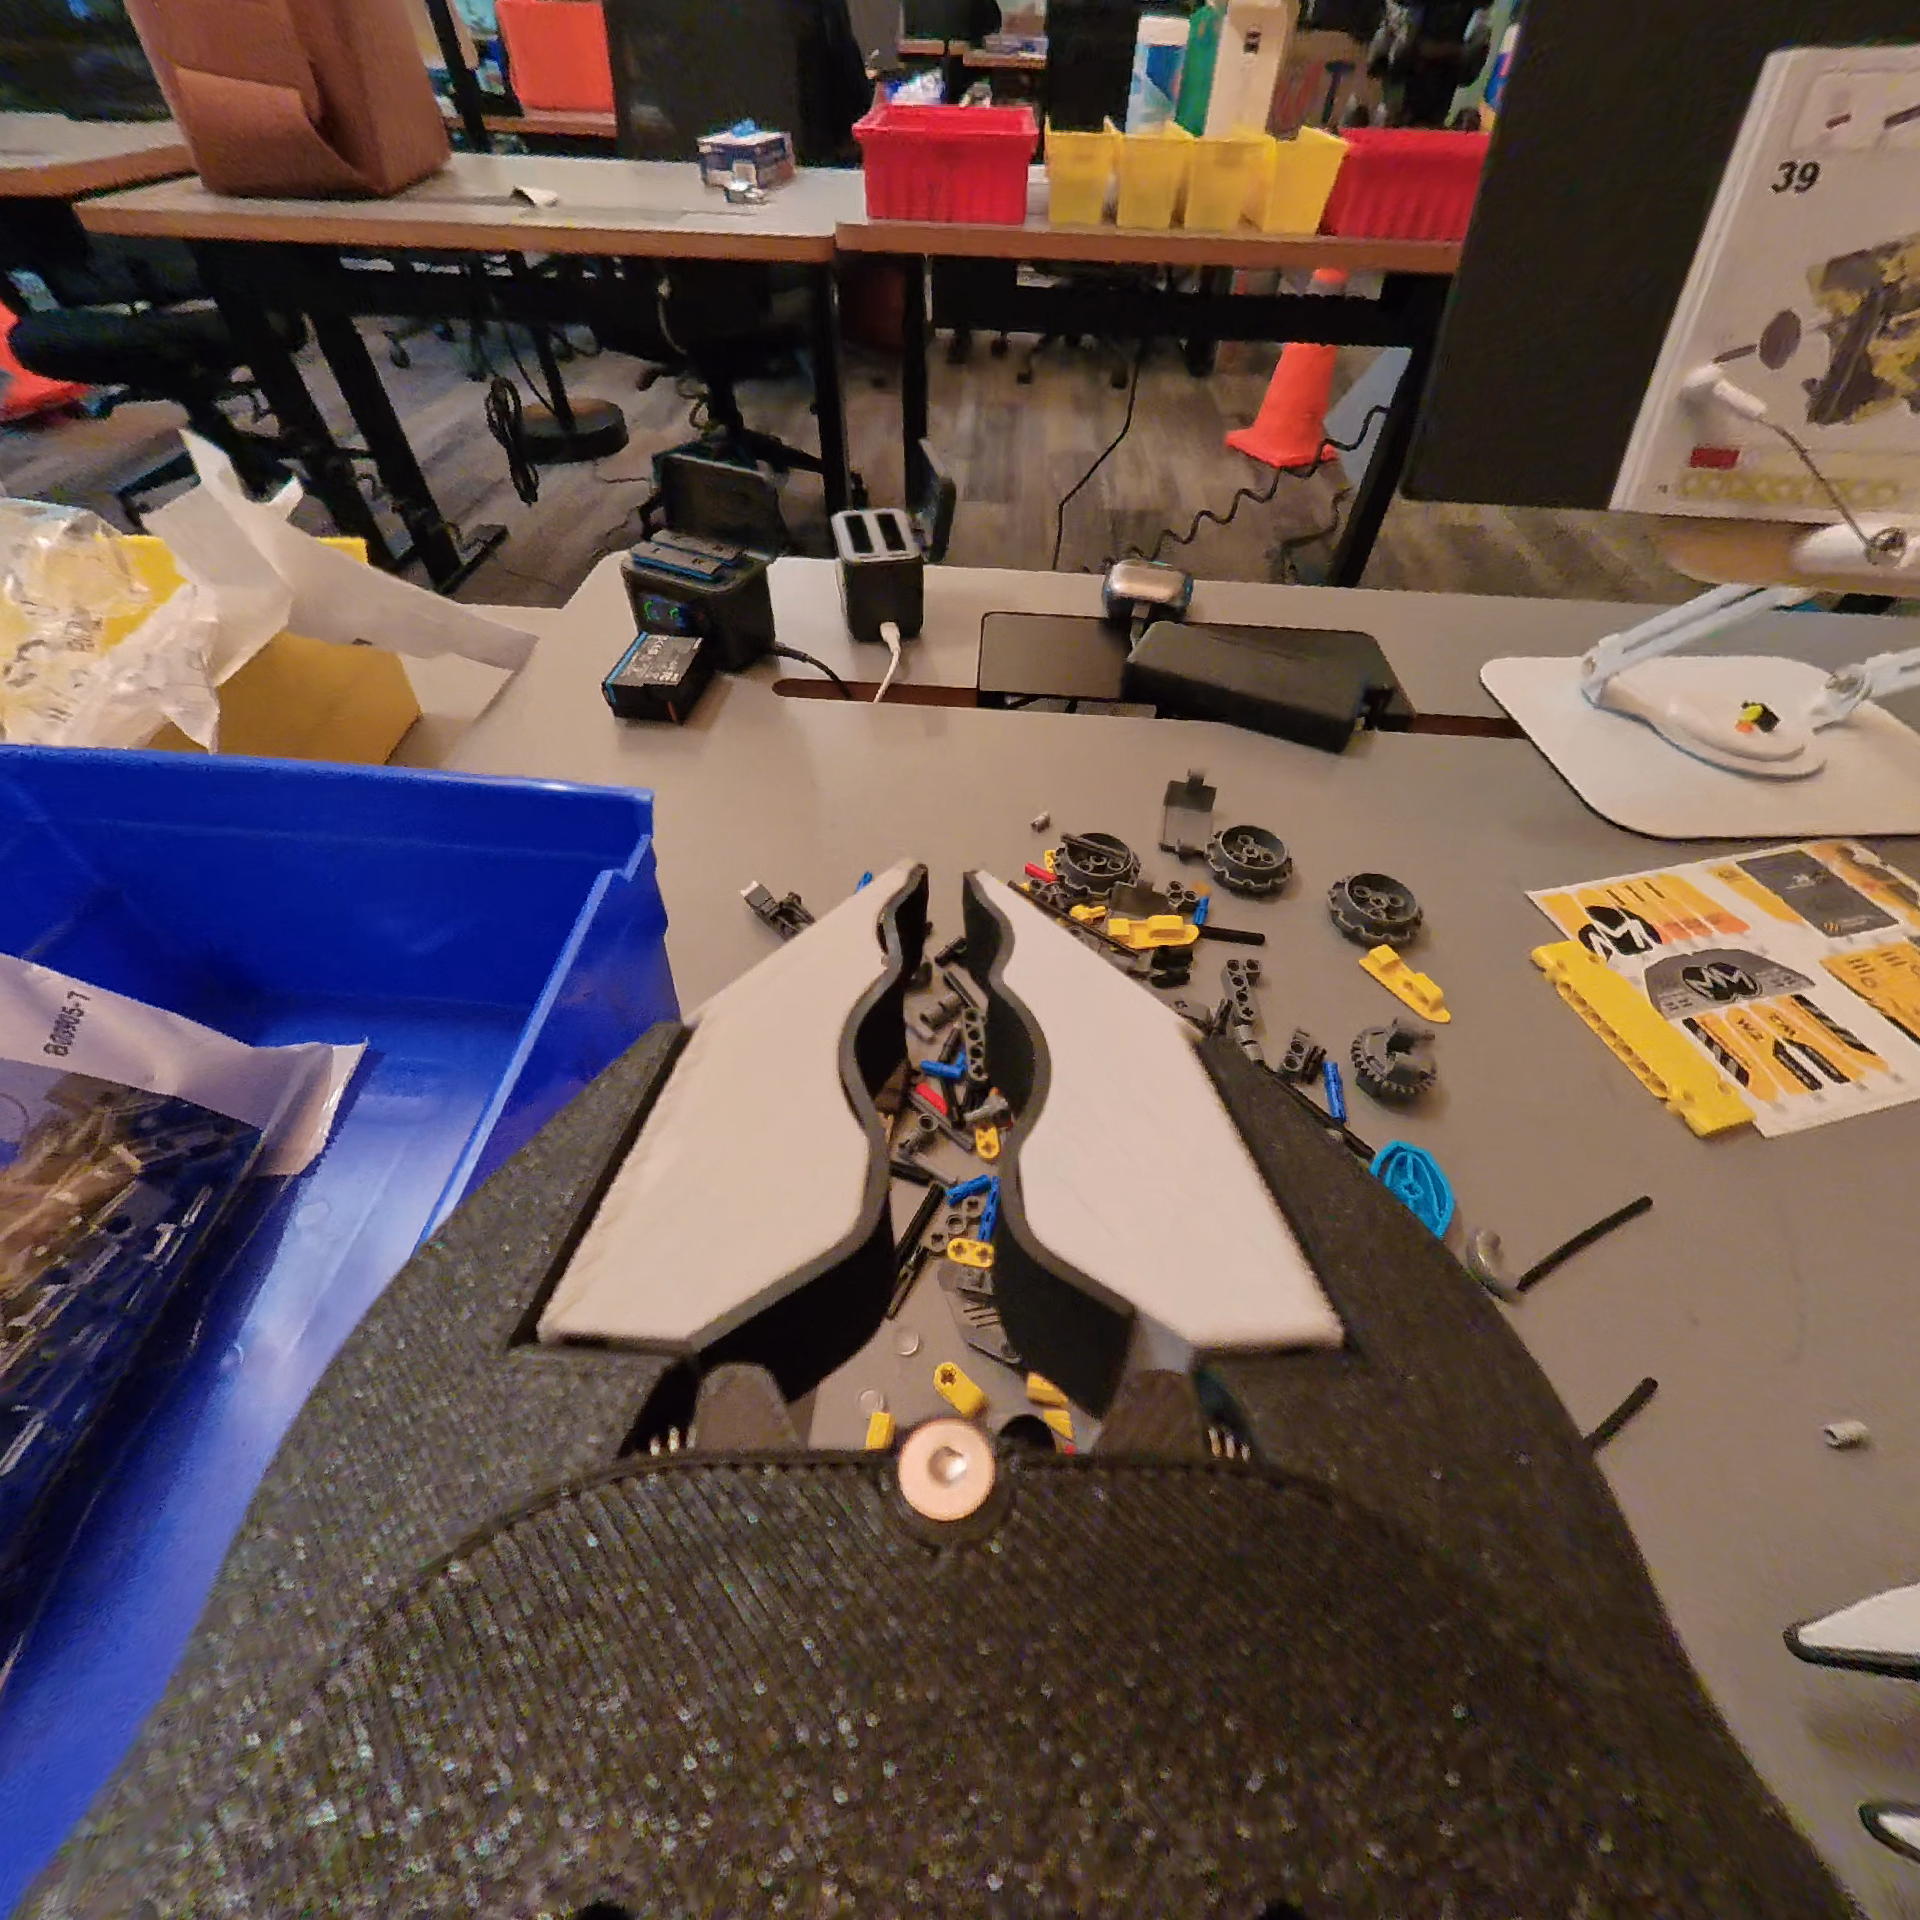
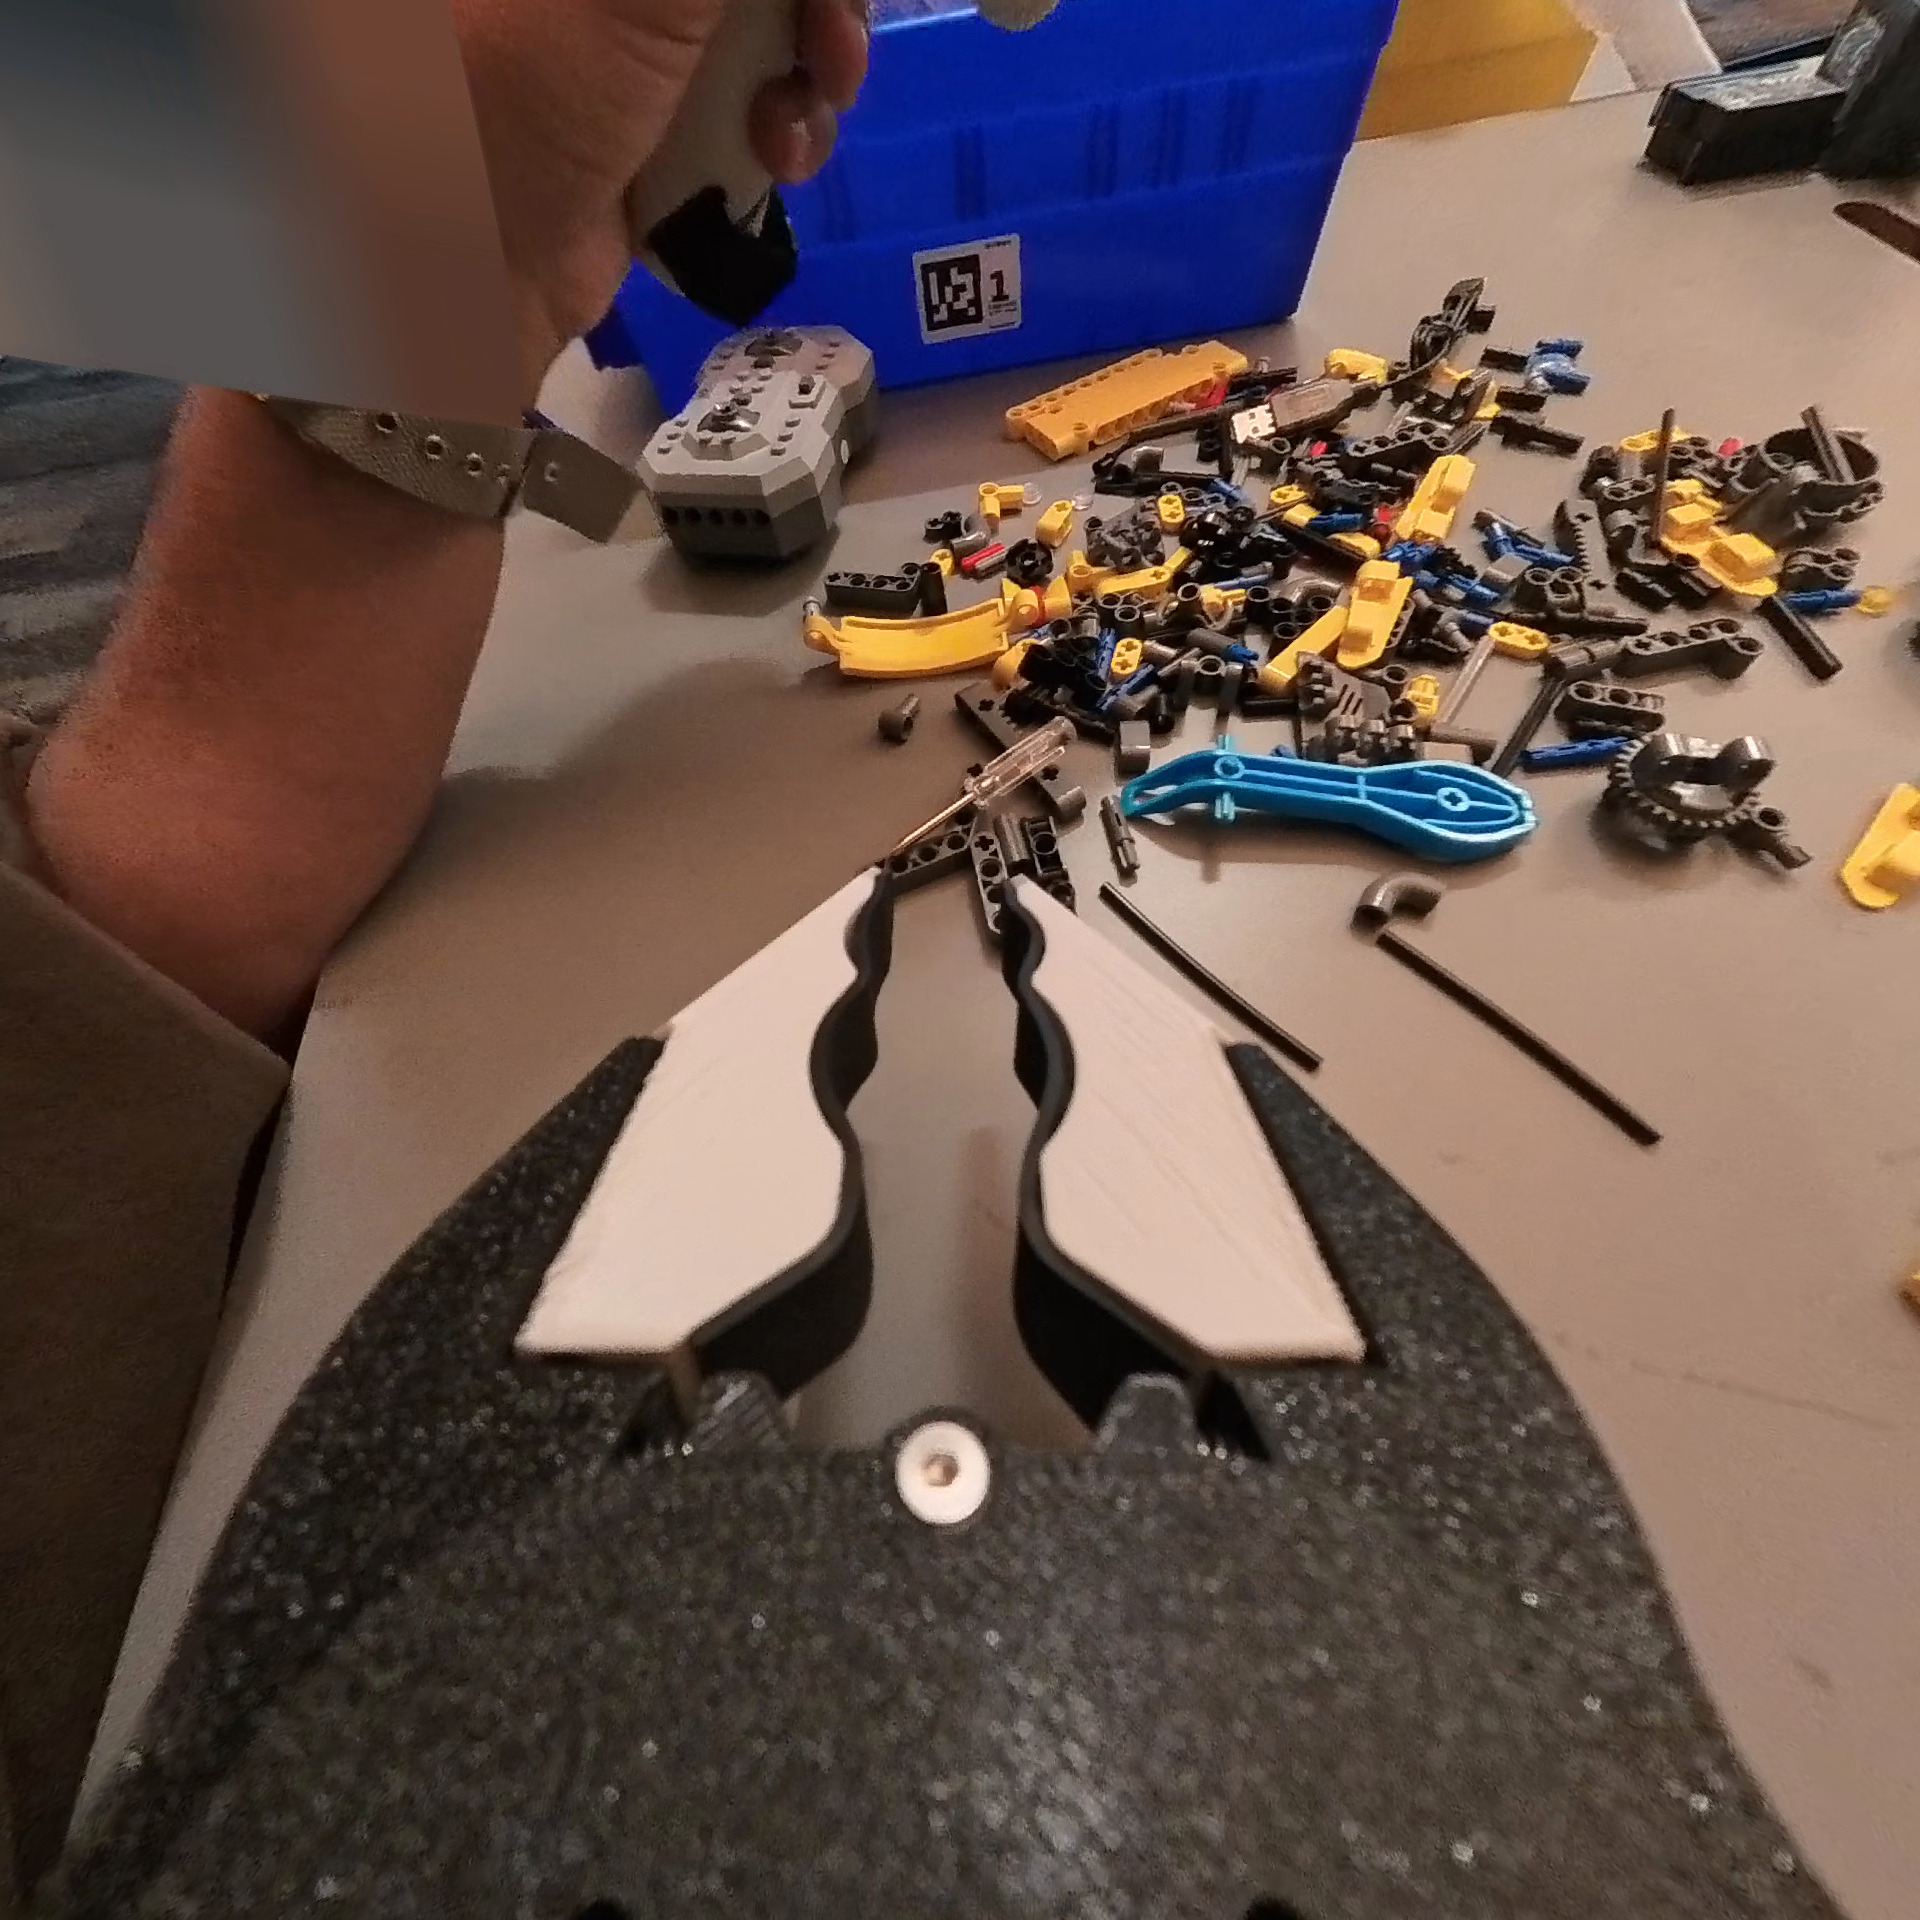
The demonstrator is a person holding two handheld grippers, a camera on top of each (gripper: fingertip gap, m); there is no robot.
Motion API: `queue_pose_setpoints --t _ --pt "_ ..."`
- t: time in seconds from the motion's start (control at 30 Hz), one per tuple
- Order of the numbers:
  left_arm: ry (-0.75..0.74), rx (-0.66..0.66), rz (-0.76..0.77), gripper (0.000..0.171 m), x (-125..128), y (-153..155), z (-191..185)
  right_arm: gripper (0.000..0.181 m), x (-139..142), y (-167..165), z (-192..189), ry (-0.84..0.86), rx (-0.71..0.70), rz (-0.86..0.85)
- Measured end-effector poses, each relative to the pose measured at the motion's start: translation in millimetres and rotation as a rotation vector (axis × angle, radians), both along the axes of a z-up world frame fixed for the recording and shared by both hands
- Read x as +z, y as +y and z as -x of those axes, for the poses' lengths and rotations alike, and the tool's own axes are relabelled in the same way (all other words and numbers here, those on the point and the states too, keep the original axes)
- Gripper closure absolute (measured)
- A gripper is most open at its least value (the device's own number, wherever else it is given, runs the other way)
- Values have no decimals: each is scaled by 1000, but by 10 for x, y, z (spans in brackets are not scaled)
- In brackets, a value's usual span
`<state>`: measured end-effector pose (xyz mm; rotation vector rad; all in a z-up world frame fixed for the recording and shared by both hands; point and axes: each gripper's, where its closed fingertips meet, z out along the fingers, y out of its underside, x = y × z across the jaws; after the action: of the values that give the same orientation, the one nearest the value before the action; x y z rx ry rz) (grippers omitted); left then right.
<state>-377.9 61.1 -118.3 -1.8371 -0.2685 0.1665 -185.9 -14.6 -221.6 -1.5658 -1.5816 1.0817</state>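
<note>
Left gripper hangs over a heap of small black, yellow and blue parts on the grey table, its jaws apart by a narrow gap and nothing between them; the parts show through the gap below. Just left of it stands a blue bin with a bagged booklet inside. Right of the fingers lie three dark wheels, a dark gear, a yellow clip, a light-blue tool and two black axles, with a sticker sheet farther right and a white lamp base behind it. Chargers sit at the table's far edge. Right gripper is also slightly open and empty, its tips low over the table and just short of the near edge of the parts pile; a dark beam lies right at the fingertips and a small clear-handled screwdriver just beyond the left one. A grey battery box stands near the bin, and the tool lies to the right. A hand grips the other handle, a strap round the wrist.
</note>
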Motion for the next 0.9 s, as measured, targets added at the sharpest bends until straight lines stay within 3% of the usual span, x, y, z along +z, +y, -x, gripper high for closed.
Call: queue_pose_setpoints --t 0.17,0.3,0.4,0.63,0.9 --pt "-12 -35 15 163 21 -42 -42 161 8 13 -2 5 -1 25" --pt "-10 9 25 161 -14 -120 114 161 9 13 -3 6 0 29" --pt "-29 26 48 160 -124 -95 185 161 6 10 -2 3 2 26" --pt "101 106 245 161 -473 -52 326 161 6 7 -2 4 2 20" --pt "152 96 346 157 -629 -16 286 161 -4 -7 0 -2 5 4"
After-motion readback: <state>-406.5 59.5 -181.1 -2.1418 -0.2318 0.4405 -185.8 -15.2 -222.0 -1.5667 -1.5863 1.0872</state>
